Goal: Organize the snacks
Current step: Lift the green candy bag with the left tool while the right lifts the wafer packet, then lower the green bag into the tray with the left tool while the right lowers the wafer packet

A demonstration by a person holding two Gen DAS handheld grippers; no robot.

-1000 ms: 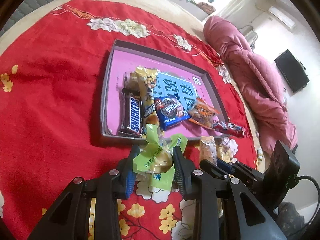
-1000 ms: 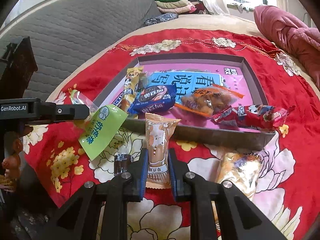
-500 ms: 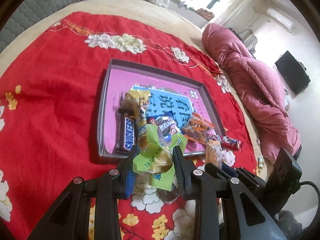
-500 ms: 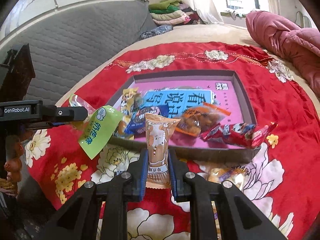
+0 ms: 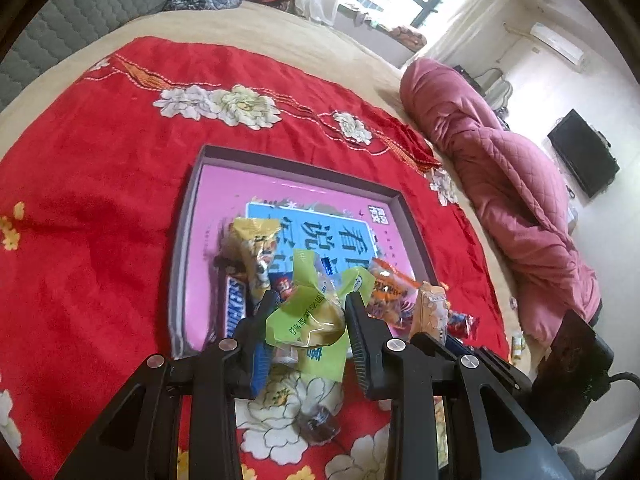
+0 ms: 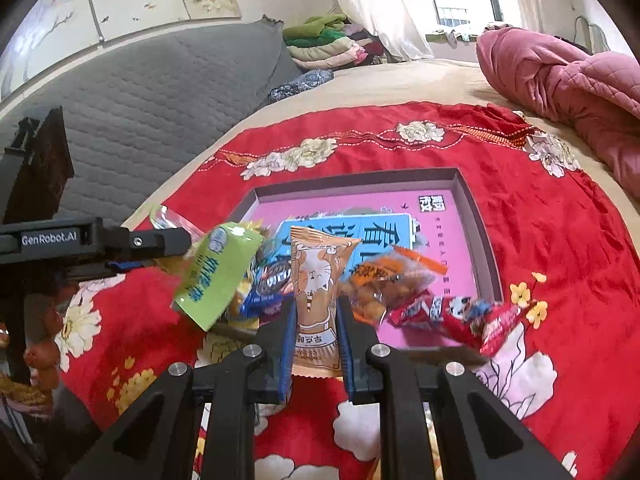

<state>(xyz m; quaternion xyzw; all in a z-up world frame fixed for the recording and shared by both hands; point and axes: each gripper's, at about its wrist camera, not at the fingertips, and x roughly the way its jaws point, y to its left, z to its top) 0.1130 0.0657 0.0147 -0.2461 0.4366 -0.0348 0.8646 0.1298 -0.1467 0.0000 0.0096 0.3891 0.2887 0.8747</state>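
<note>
A shallow box with a pink floor lies on a red flowered cloth. It holds a Snickers bar, a yellow packet, a blue packet, an orange nut packet and a red packet. My left gripper is shut on a green snack packet, held above the box's near edge; the packet also shows in the right wrist view. My right gripper is shut on a tan cat-print snack packet, held upright over the near edge.
A rolled pink quilt lies on the bed at the right. A grey padded headboard and folded clothes stand behind. A small dark sweet lies on the cloth below the left gripper.
Both grippers have risen with their packets still held, so the box looks smaller and farther below. The packets now hang over the box's near edge.
</note>
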